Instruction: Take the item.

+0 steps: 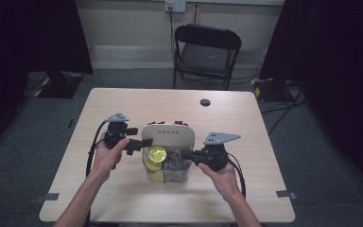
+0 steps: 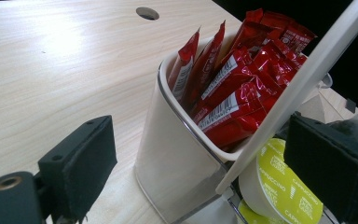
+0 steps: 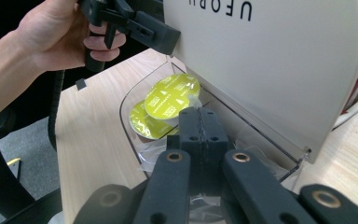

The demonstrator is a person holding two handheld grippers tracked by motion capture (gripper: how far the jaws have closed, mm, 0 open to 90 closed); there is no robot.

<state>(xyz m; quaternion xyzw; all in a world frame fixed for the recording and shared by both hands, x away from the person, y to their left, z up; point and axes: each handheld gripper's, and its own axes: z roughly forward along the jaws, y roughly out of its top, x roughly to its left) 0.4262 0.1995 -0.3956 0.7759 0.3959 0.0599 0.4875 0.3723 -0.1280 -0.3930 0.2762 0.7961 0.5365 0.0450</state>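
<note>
The right gripper (image 3: 200,128) has its jaws pressed flat together with nothing between them, its tip inside the clear compartment (image 3: 130,100) just beside the lime-green capsules (image 3: 170,95); the left gripper (image 2: 205,172) stands wide open, one pad by the raised white lid (image 2: 303,79), whether touching I cannot tell; the organiser (image 1: 168,156) sits mid-table, its white rear bin (image 2: 172,158) packed with upright red sachets (image 2: 242,88); the lid leans over the capsules, crowding the space above them; a black folding chair (image 1: 205,52) stands beyond the wooden table (image 1: 123,101)
</note>
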